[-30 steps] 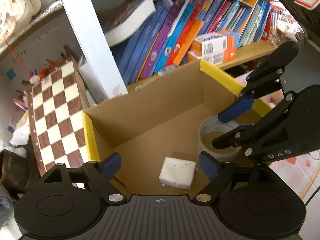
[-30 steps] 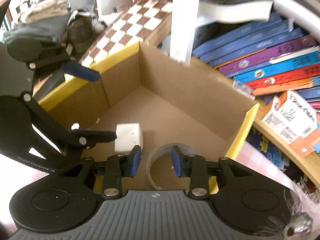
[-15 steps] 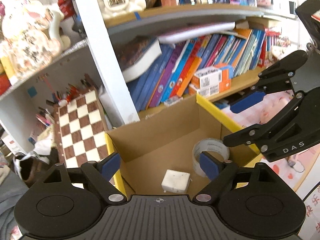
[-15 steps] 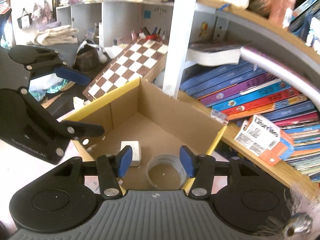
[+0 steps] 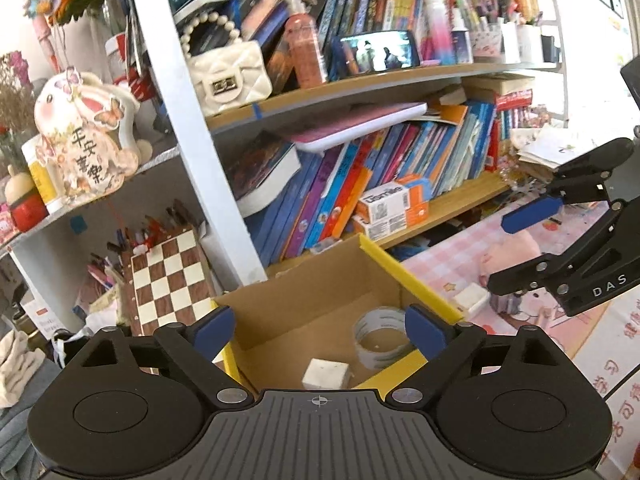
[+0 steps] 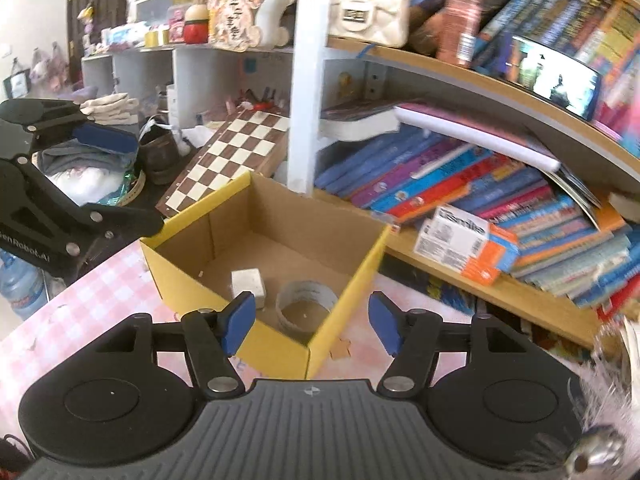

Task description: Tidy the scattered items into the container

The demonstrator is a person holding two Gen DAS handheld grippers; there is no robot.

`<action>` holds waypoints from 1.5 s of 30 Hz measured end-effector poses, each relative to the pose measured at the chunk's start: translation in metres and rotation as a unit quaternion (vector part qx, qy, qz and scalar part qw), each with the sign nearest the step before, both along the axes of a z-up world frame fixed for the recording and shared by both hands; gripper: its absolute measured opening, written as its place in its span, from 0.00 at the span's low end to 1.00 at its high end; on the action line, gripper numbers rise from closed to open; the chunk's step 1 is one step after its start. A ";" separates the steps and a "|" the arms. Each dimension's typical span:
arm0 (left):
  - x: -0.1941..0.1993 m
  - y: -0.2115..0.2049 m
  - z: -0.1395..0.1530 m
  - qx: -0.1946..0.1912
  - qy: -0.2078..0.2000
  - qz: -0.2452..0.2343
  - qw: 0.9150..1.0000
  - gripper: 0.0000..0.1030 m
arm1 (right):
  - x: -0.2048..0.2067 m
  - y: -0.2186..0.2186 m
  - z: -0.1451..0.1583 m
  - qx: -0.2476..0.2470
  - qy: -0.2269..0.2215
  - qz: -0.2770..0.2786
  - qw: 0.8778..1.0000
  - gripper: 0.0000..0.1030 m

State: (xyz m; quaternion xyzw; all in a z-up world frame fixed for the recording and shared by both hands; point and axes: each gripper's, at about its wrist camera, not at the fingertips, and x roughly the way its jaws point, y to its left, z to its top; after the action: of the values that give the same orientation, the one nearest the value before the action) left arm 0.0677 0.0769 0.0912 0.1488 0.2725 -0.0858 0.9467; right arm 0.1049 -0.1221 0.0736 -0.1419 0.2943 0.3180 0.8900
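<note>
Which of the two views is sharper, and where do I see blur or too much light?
Left wrist view: sharp; the cardboard box and tape roll are crisp, shelves bend from fisheye distortion, and the upper right corner is overexposed. Right wrist view: softer, with motion blur on the books at right, and the white cube slightly smeared.

Both grippers (image 5: 320,326) (image 6: 312,326) higher, seemingly wider.

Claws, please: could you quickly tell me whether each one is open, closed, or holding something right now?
Left claw: open, holding nothing; jaws just widened.
Right claw: open, holding nothing; jaws just widened.
</note>
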 end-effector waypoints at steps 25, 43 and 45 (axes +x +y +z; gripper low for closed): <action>-0.031 -0.069 -0.029 -0.025 0.057 -0.062 0.996 0.91 | -0.049 -0.073 -0.035 0.024 0.043 -0.119 0.992 0.62; -0.037 -0.117 -0.059 -0.048 0.091 -0.080 0.991 0.91 | -0.063 -0.115 -0.061 0.026 0.054 -0.183 0.981 0.66; -0.037 -0.120 -0.061 -0.048 0.093 -0.081 0.991 0.91 | -0.065 -0.119 -0.064 0.024 0.054 -0.186 0.981 0.67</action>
State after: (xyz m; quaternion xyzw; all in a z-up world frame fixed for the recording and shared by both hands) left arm 0.0305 -0.0436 0.0301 0.1157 0.3420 -0.1884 0.9133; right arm 0.0400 -0.2413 0.0097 -0.0460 0.3557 0.1606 0.9195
